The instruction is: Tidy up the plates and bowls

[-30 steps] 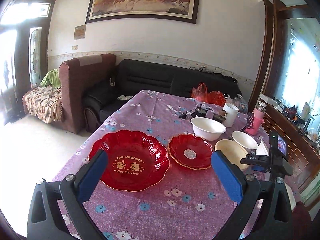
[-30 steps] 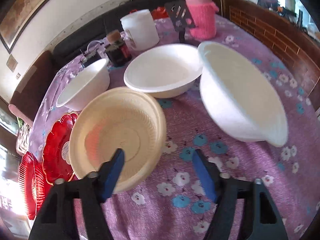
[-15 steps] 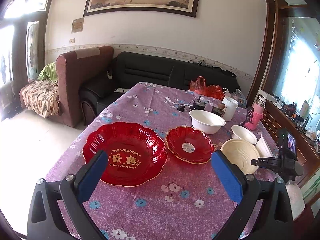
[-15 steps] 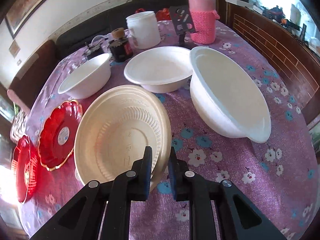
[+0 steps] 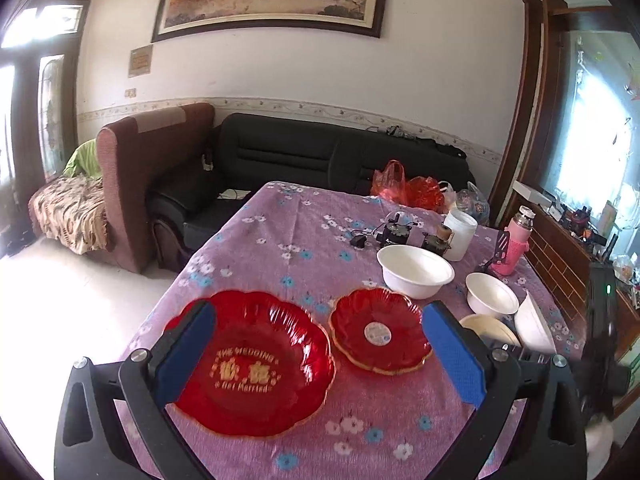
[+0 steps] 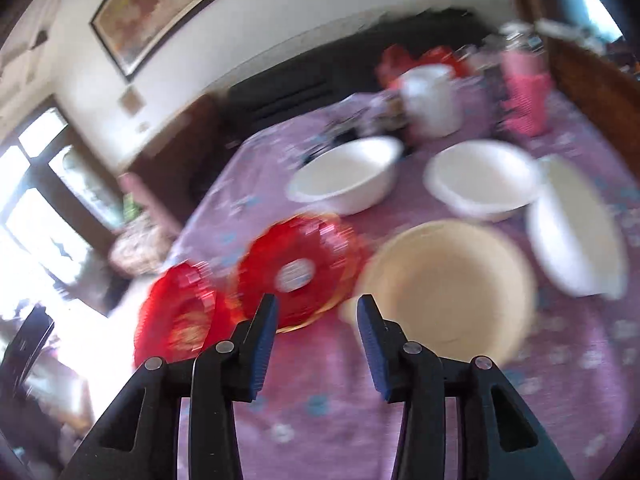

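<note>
Spreading across both views: table (image 5: 304, 224) under a purple flowered cloth, dishes gathered toward its near and right side. Behind it, seen from the left wrist, black sofa (image 5: 304, 152) along the wall.

Largest dish: big red scalloped plate (image 5: 256, 364) with gold lettering, at the near left of the table, seen between the fingers of the left claw (image 5: 320, 358). Left claw spread wide, blue pads well apart, gripping nothing.

Just beside it to the right: smaller red plate (image 5: 380, 330) with a white sticker at its middle, apart from the big one by a thin strip of cloth.

Further right, in the blurred right-wrist view: cream bowl (image 6: 444, 288) close ahead of the right claw (image 6: 316, 344), its near rim just past the right fingertip. Right claw parted, a clear gap between the pads, clamped on nothing.

Beyond the cream bowl: wide white bowl (image 6: 576, 228) at the right edge, tilted, then two white bowls, one (image 6: 480, 178) near the pink bottle (image 5: 516, 246), the other (image 5: 414, 270) behind the smaller red plate.
</note>
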The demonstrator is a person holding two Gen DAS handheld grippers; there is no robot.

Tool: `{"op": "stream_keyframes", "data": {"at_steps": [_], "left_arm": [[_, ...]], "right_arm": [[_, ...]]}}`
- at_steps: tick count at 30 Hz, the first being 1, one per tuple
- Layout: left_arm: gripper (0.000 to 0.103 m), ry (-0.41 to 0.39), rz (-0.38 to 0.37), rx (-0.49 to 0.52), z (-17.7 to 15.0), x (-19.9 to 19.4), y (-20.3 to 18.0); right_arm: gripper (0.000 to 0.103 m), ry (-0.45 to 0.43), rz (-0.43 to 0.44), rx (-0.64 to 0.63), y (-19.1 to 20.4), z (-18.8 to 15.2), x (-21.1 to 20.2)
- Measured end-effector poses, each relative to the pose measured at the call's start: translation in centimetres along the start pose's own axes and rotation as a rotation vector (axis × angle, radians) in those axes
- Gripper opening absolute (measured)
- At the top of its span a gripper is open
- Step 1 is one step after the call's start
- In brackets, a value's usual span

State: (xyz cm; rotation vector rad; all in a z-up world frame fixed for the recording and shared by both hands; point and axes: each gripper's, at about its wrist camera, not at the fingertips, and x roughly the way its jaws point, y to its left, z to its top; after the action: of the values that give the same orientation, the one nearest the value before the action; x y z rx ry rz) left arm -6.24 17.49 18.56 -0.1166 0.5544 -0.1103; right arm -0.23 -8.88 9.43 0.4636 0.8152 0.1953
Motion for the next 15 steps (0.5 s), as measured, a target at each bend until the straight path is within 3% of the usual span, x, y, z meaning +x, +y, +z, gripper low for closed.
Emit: {"op": "stream_keyframes", "data": {"at_steps": [2, 6, 10, 15], "left_arm": [[0.103, 0.029, 0.015, 0.029, 1.3, 2.3, -0.5], [0.103, 0.155, -0.017, 0.041, 2.9, 8.1, -1.6], [0.103, 0.283, -0.052, 0.008, 2.9, 13.9, -2.2], [0.103, 0.401, -0.083, -0.032, 2.0, 20.3, -2.8]], "right_arm": [[0.045, 0.059, 0.085, 0.016, 0.8, -0.8, 2.1], [0.045, 0.14, 0.14, 0.069, 0.9, -3.0, 5.5], [0.045, 0.178, 0.127, 0.11, -0.1, -4.1, 7.9], [0.045, 0.153, 0.082, 0.12, -1.0, -3.8, 9.2]]}}
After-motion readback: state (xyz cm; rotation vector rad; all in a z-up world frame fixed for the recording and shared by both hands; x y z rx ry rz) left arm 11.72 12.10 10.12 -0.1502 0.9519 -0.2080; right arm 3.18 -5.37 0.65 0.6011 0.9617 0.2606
